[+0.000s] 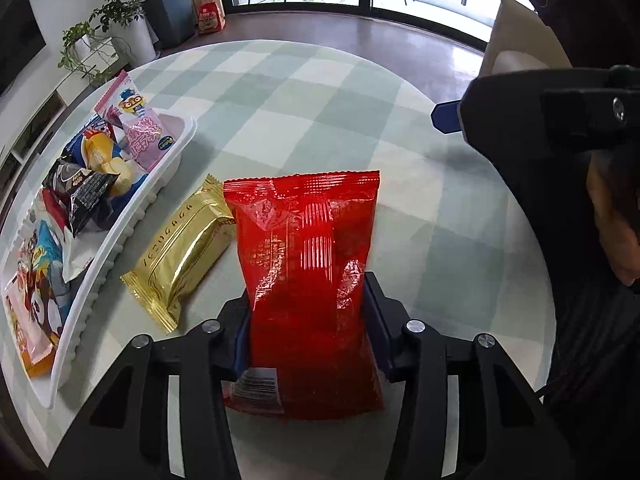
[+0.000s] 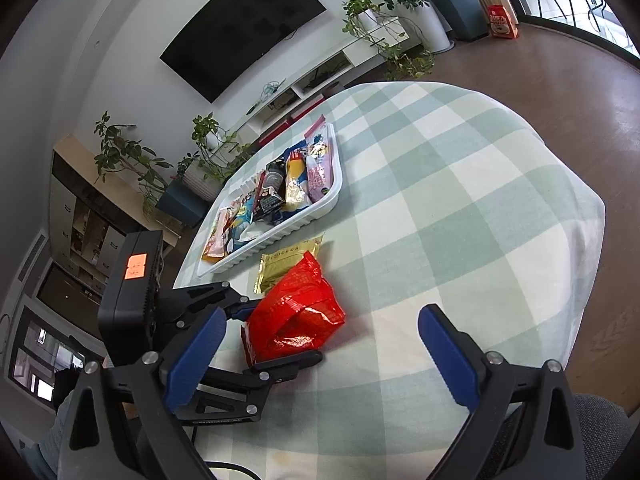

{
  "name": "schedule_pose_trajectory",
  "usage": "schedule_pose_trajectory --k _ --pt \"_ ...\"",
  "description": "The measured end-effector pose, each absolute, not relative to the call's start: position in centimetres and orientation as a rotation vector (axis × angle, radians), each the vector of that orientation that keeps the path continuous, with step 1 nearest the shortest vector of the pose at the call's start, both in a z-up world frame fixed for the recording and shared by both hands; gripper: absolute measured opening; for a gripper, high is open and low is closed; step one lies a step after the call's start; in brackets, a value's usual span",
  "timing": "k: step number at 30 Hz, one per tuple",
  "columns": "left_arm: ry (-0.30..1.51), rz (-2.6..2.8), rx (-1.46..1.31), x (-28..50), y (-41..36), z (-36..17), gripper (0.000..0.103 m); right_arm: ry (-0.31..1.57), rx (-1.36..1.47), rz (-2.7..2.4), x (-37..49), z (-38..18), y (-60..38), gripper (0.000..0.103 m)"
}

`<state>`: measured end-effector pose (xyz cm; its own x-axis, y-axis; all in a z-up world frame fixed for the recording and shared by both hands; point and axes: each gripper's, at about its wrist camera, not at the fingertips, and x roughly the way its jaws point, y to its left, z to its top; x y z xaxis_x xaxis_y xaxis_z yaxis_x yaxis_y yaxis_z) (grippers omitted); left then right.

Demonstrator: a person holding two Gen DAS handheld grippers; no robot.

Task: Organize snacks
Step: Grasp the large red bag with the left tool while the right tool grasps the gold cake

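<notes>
A red snack packet (image 1: 308, 264) lies on the green-and-white checked tablecloth (image 1: 320, 100). My left gripper (image 1: 310, 308) is shut on its near half, one blue pad against each side. The right wrist view shows the same grip, with the red packet (image 2: 298, 312) crumpled between the left gripper (image 2: 276, 332) fingers. A gold snack packet (image 1: 184, 252) lies flat just left of the red one, touching it. Beyond it a white tray (image 1: 160, 184) holds several snack packets. My right gripper (image 2: 322, 312) hangs open and empty above the cloth, to the right of the red packet.
The tray (image 2: 280, 232) lies along the table's left edge, and the cloth (image 2: 460, 200) is bare to its right. Beyond the table stand potted plants (image 1: 120, 20), a low white shelf, a wall screen (image 2: 244, 28) and a red box (image 2: 502, 20) on the floor. A dark sleeve (image 1: 600, 280) fills the right side.
</notes>
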<state>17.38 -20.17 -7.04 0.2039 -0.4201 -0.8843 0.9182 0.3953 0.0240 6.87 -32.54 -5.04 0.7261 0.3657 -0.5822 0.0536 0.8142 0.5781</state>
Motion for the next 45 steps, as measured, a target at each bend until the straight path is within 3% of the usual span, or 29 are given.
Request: schedule_pose_trajectory --k 13,24,31,45 --pt "0.984 -0.894 0.476 15.7 -14.4 -6.5 0.039 0.811 0.523 0.198 8.2 -4.8 -31.2 0.099" --pt "0.993 -0.682 0.176 15.4 -4.5 -6.1 0.039 0.869 -0.096 0.416 13.6 -2.8 -25.8 0.097" --pt "0.980 -0.625 0.064 15.0 -0.8 -6.4 0.039 0.925 -0.391 0.532 18.0 -4.5 -21.8 0.081" --pt "0.969 -0.623 0.013 15.2 -0.6 -7.2 0.038 1.073 -0.620 0.622 21.6 -7.5 -18.7 0.069"
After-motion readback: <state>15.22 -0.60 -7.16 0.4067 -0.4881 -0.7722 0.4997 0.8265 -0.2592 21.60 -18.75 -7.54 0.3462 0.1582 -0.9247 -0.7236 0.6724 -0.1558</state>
